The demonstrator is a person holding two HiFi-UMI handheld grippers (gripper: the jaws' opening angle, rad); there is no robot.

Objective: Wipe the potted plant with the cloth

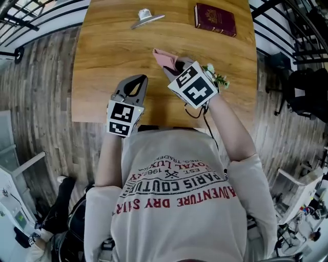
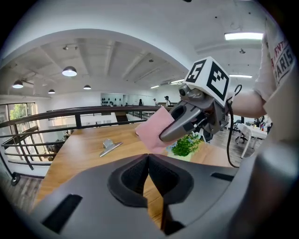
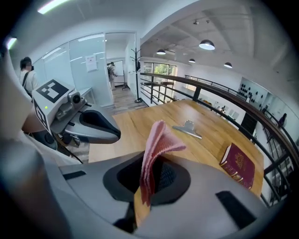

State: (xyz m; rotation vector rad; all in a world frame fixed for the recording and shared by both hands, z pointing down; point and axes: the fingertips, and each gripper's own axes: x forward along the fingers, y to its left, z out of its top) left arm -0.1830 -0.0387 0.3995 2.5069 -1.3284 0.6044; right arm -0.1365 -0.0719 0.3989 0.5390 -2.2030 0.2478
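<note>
A folded pink cloth (image 1: 164, 57) sticks out of my right gripper (image 1: 174, 66), which is shut on it above the wooden table (image 1: 113, 56). In the right gripper view the cloth (image 3: 156, 144) stands up between the jaws of that gripper (image 3: 152, 176). The small potted plant (image 1: 219, 79), green with pale flowers, shows only in part beside the right gripper's marker cube; the left gripper view has it (image 2: 186, 145) just under the cloth (image 2: 155, 130). My left gripper (image 1: 134, 85) hangs shut and empty to the left, over the table's near edge, jaws together (image 2: 148, 161).
A metal clip (image 1: 145, 18) lies at the table's far side, with a dark red booklet (image 1: 215, 19) to its right. Black railings (image 1: 31, 15) run beyond the table. The table's near edge is right at the person's body.
</note>
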